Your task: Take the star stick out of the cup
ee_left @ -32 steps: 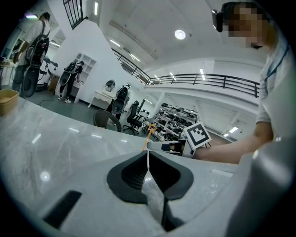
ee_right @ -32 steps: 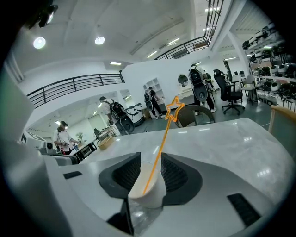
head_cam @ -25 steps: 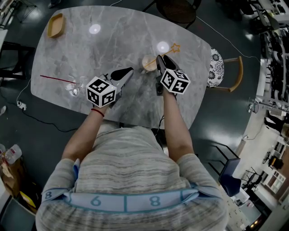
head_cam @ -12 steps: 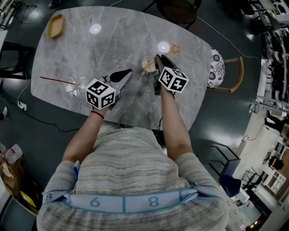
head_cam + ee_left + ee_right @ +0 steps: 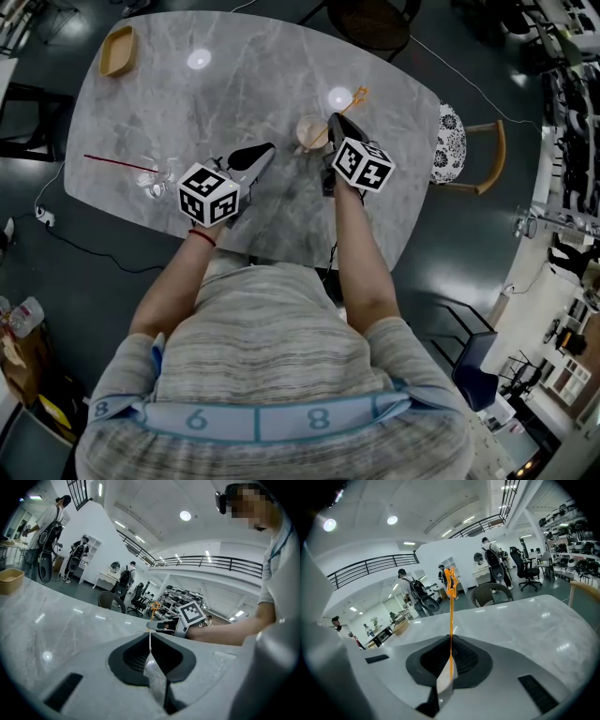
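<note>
The right hand-held gripper (image 5: 334,120) is clenched on the orange star stick (image 5: 359,94), whose star points away past the cup (image 5: 309,131) just beside it on the grey marbled table (image 5: 234,84). The left hand-held gripper (image 5: 267,148) is nearby, jaws pressed together on nothing. A wooden tray (image 5: 117,52) sits at the table's far left corner. The floor (image 5: 487,56) is dark and glossy, with a chair (image 5: 495,150) at the table's right edge.

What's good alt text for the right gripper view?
The right gripper is shut on the orange star stick, which stands upright from it with the star on top. Behind are a grey marble table, a chair and people standing in a big hall.
</note>
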`<state>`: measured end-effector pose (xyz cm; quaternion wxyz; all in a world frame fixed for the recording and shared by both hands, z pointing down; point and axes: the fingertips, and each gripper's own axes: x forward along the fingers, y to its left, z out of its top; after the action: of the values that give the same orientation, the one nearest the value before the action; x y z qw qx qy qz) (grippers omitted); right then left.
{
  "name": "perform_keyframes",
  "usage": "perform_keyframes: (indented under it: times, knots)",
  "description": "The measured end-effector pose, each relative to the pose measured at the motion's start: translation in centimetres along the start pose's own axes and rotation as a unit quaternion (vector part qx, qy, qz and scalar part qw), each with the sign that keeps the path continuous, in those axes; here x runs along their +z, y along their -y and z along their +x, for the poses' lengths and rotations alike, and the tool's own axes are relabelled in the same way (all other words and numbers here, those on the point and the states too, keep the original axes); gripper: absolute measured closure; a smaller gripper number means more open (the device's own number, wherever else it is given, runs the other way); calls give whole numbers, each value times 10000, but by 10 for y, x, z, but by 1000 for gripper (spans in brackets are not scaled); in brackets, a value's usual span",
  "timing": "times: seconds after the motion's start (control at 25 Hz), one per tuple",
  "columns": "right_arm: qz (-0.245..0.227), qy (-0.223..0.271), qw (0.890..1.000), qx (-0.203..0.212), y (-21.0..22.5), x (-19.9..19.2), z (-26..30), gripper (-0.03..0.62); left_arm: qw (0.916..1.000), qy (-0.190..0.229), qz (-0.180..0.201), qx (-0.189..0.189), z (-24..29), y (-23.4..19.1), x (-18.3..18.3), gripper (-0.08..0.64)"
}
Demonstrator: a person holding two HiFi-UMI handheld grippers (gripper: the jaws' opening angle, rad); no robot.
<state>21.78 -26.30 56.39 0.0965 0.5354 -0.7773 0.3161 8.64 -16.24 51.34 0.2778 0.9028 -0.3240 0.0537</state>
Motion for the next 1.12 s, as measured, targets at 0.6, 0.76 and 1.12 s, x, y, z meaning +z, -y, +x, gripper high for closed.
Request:
perform_keyframes:
  times: [0.6,0.76,1.12]
  knots:
    - [-438,332,9983,218,-31,35,-14,578,9998,201,-6,74,-15,2,6,543]
    - [-578,418,9971,283,-39,44,-19,578,9996,261,2,105,-18,4,7,543]
    - [-859,552,9933,545,-69,70,-41,578,9991,386,-15,153,-26,5,11,543]
